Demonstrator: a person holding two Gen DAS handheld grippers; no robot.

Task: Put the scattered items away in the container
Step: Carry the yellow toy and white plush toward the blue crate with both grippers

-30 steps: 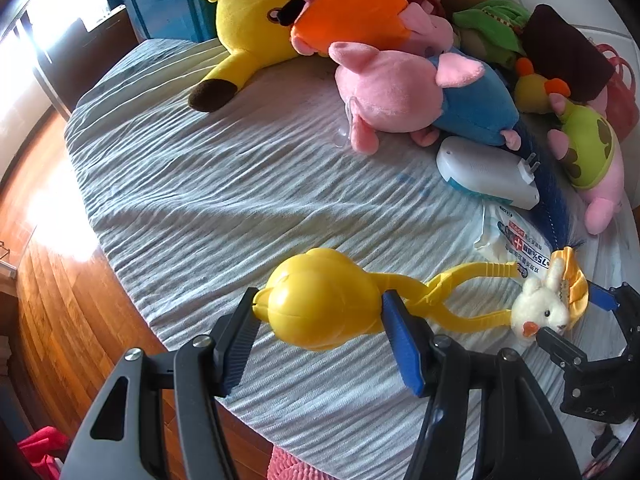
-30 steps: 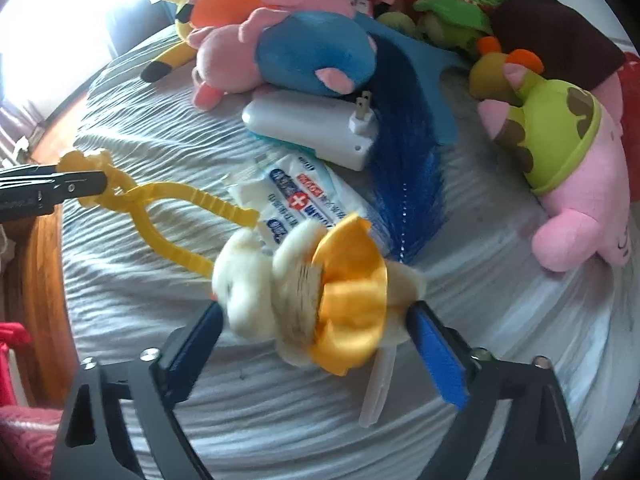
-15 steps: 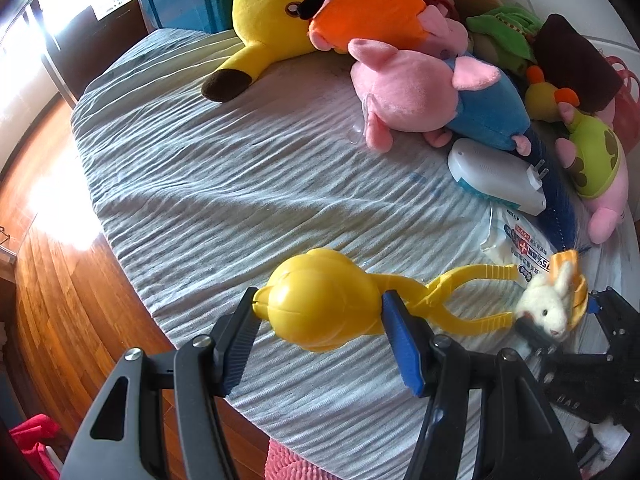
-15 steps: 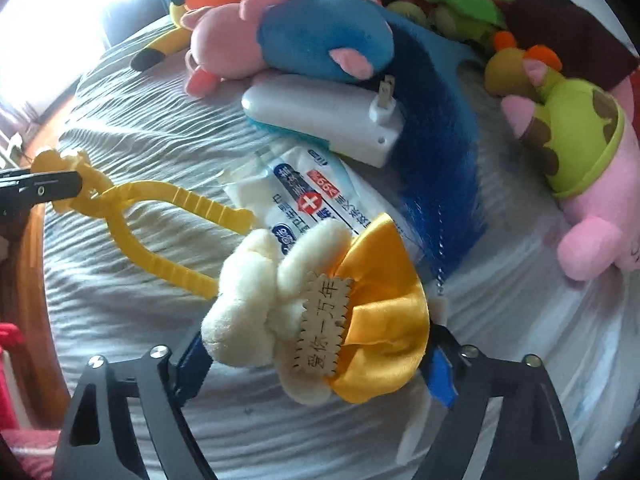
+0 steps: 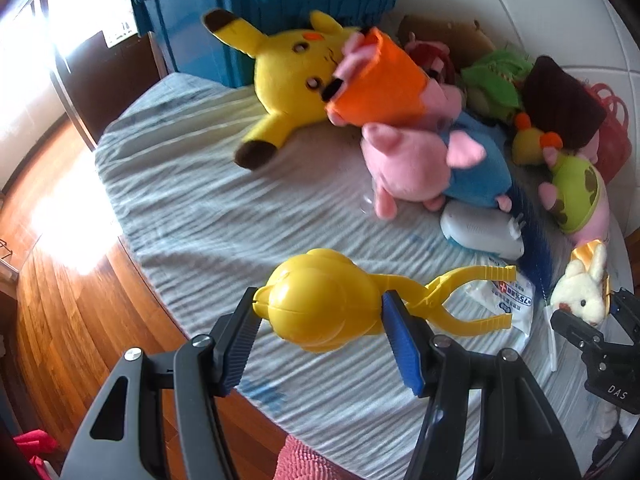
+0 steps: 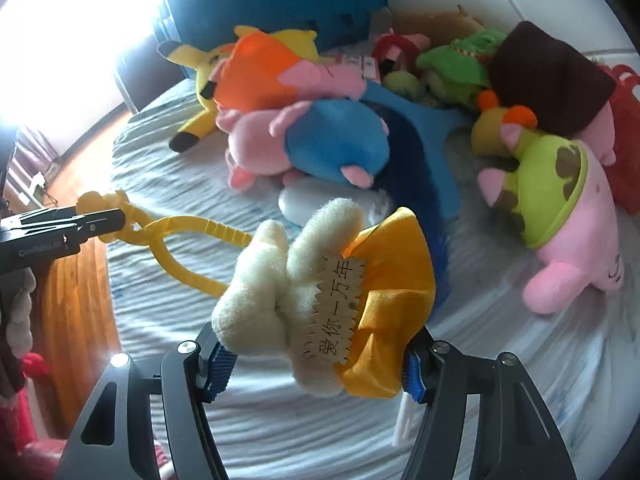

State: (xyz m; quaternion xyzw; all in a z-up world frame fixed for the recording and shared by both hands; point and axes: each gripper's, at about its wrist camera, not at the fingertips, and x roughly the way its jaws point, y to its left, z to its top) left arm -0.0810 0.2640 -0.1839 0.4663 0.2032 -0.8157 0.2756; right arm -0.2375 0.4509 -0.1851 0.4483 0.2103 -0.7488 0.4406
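Left tongs (image 5: 320, 336): I have them clamped on the yellow snowball clamp (image 5: 324, 300), raised above the bed (image 5: 192, 220).
Right tongs (image 6: 316, 364): closing on my white plush rabbit (image 6: 280, 292).
Container: blue crate (image 5: 280, 4) behind the Pikachu plush (image 5: 288, 68).

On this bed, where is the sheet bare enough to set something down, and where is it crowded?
Bare sheet runs along the floor-side edge, from the Pikachu foot down to the yellow clamp toy. A smaller patch lies near the pink pig. The far side by the blue bin is piled with plush toys.
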